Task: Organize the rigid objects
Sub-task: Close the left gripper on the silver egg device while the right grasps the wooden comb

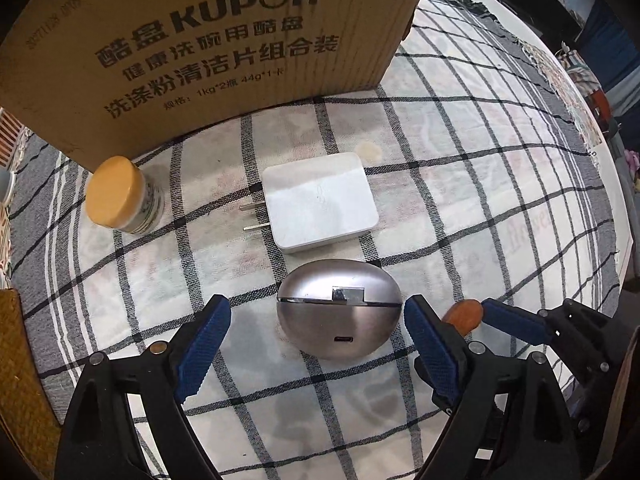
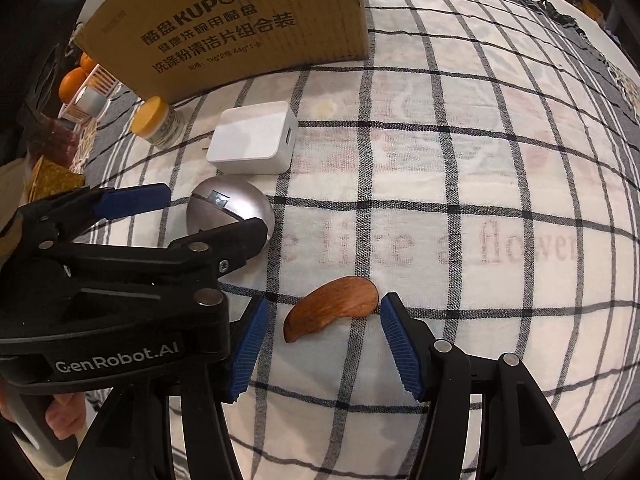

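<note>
A silver oval earbud case (image 1: 340,332) lies on the checked cloth. My left gripper (image 1: 317,307) points down over it, open, one blue pad on each side with a gap to the case on both. In the right wrist view the same case (image 2: 244,204) shows between the left gripper's fingers (image 2: 132,200). A curved brown wooden piece (image 2: 332,306) lies flat between the pads of my right gripper (image 2: 325,308), which is open. The right pad is close to the wood's tip and the left pad stands apart from it. The wooden piece (image 1: 464,316) also shows at the right of the left wrist view.
A white plug charger (image 1: 320,202) lies just beyond the case. A yellow-lidded jar (image 1: 124,196) stands left of it against a big cardboard box (image 1: 200,40). A white basket with oranges (image 2: 76,80) sits at the far left. The cloth stretches wide to the right.
</note>
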Demonstrator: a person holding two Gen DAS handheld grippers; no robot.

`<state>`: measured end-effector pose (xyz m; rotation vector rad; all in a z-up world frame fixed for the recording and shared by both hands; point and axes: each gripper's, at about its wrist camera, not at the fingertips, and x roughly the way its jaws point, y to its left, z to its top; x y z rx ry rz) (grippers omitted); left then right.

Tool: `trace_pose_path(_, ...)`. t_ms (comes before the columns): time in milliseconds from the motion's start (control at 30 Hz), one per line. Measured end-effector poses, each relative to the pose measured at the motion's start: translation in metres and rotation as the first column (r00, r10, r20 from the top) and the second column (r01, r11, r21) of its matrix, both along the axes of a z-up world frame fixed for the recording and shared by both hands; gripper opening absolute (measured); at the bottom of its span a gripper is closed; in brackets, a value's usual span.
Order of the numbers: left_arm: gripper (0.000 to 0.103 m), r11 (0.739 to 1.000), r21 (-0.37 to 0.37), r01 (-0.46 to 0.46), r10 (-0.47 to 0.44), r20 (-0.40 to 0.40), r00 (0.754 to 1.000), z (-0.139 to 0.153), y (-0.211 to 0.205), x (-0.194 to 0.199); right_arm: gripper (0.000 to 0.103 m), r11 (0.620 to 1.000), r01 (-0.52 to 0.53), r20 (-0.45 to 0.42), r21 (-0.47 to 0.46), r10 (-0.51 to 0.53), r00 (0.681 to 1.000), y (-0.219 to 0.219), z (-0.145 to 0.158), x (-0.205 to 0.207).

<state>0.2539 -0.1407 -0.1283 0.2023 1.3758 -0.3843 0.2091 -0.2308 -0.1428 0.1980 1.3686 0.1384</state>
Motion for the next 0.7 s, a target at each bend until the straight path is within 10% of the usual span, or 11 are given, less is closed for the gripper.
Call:
trace_pose_path(533, 0.087, 0.999, 0.051, 0.013, -0.014, 0.021, 1.000, -0.017, -0.012, 0.000, 0.059, 0.988, -0.051, 0.055, -0.145, 0.060, 0.997, 0.029, -0.005, 0.000)
trace_pose_path(700, 0.065, 0.999, 0.051, 0.005, -0.008, 0.059, 0.998, -0.012, -0.006, -0.006, 0.053, 0.986, -0.046, 0.081, -0.162, 0.060, 0.995, 0.035, -0.006, -0.004)
